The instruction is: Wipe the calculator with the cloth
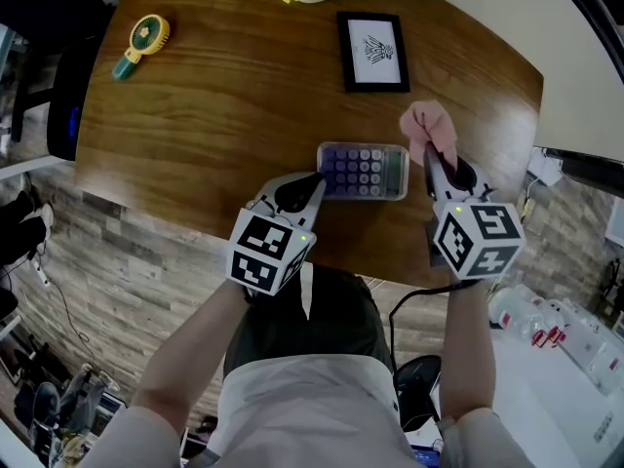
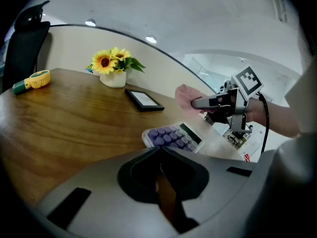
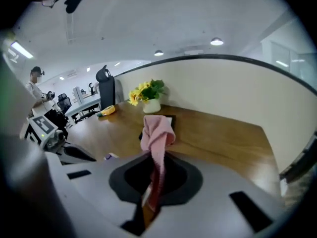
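Wooden table (image 1: pixel 224 105): near its front edge lies the grey, purple-keyed calculator (image 1: pixel 363 171). My left gripper (image 1: pixel 314 181), jaws pressed together and empty, sits by its left end. My right gripper (image 1: pixel 429 156) pinches the crumpled pink cloth (image 1: pixel 429 125) above its right end. Unbraced, I fear a wipe skids it off that edge.
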Demonstrator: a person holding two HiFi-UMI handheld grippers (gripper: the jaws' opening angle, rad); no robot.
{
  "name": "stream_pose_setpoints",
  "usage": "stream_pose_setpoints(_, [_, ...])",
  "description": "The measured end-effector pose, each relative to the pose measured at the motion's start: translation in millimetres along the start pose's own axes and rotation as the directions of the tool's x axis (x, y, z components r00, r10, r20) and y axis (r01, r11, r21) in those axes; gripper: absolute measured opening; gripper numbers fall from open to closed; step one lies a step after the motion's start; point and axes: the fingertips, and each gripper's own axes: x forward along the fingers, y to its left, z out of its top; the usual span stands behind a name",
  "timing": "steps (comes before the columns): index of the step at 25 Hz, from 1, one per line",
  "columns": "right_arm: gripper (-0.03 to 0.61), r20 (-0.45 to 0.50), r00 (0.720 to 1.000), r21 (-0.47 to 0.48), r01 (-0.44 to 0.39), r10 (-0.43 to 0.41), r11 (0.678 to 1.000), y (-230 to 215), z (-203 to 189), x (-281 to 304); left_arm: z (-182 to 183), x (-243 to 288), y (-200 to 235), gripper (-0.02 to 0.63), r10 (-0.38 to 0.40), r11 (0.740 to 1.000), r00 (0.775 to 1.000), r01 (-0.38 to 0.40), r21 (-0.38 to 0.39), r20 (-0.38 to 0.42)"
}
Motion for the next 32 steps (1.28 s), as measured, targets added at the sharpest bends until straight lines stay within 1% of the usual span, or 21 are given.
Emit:
stream_pose_setpoints(3, [0.023, -0.098, 0.993, -0.035, -0.063, 0.06, 0.997, 24.1, -21.0, 27.6, 0.2, 0.3, -1.1, 0.006, 0.008, 1.0, 1.0, -0.008, 0.004, -0.006])
stream_pose_setpoints(6, [0.023, -0.181, 0.98, -0.091, -0.098, 0.08, 0.991, 42.2, -40.4, 41.5, -0.1, 1.0, -1.0, 0.005, 0.017, 1.0, 1.0, -0.016, 0.02, -0.014])
stream_pose_setpoints(8, [0.021, -0.21, 0.974, -0.132, -0.112, 0.082, 0.985, 49.1, -46.4, 42.0, -0.9, 0.8, -0.1, 0.004, 0.026, 0.999, 0.999, -0.026, 0.031, -0.018])
stream_pose_setpoints(12, [0.021, -0.239, 0.965, -0.188, -0.156, 0.109, 0.97, 57.7, -53.5, 33.2, -1.8, 0.0, -0.3, 0.003, 0.036, 0.999, 0.999, -0.036, -0.007, -0.014])
stream_pose_setpoints(15, [0.022, -0.265, 0.957, -0.24, -0.187, 0.121, 0.953, 64.5, -65.5, 21.7, -1.7, 0.3, -0.9, 0.003, 0.038, 0.999, 0.999, -0.038, 0.002, -0.031])
stream_pose_setpoints(17, [0.022, -0.29, 0.948, -0.236, -0.202, 0.13, 0.95, 70.0, -76.5, 13.3, -1.5, 0.3, 0.0, 0.003, 0.039, 0.999, 0.999, -0.038, 0.006, -0.035])
stream_pose_setpoints(22, [0.021, -0.328, 0.925, -0.138, -0.248, 0.192, 0.959, 83.6, -101.8, -9.3, -0.2, 2.4, -0.1, 0.003, 0.057, 0.998, 0.998, -0.056, 0.043, -0.024])
stream_pose_setpoints(24, [0.021, -0.342, 0.914, -0.113, -0.273, 0.221, 0.955, 87.7, -107.0, -15.0, 0.4, 3.3, -0.6, 0.003, 0.054, 0.997, 0.998, -0.052, 0.049, -0.031])
stream_pose_setpoints(26, [0.021, -0.356, 0.903, -0.115, -0.299, 0.242, 0.947, 90.4, -109.7, -20.0, 0.8, 3.8, -0.9, 0.003, 0.053, 0.997, 0.998, -0.051, 0.055, -0.038])
stream_pose_setpoints(28, [0.021, -0.393, 0.879, -0.132, -0.344, 0.269, 0.93, 94.3, -115.0, -26.7, 1.3, 4.7, -1.3, 0.003, 0.054, 0.997, 0.998, -0.052, 0.059, -0.035])
stream_pose_setpoints(31, [0.021, -0.486, 0.819, -0.15, -0.423, 0.307, 0.893, 100.9, -134.7, -40.6, 1.1, 4.6, -1.8, 0.003, 0.06, 0.997, 0.998, -0.058, 0.059, -0.03])
stream_pose_setpoints(32, [0.021, -0.504, 0.806, -0.146, -0.435, 0.311, 0.889, 100.5, -140.5, -44.6, 0.9, 4.4, -1.7, 0.003, 0.062, 0.996, 0.998, -0.06, 0.059, -0.03])
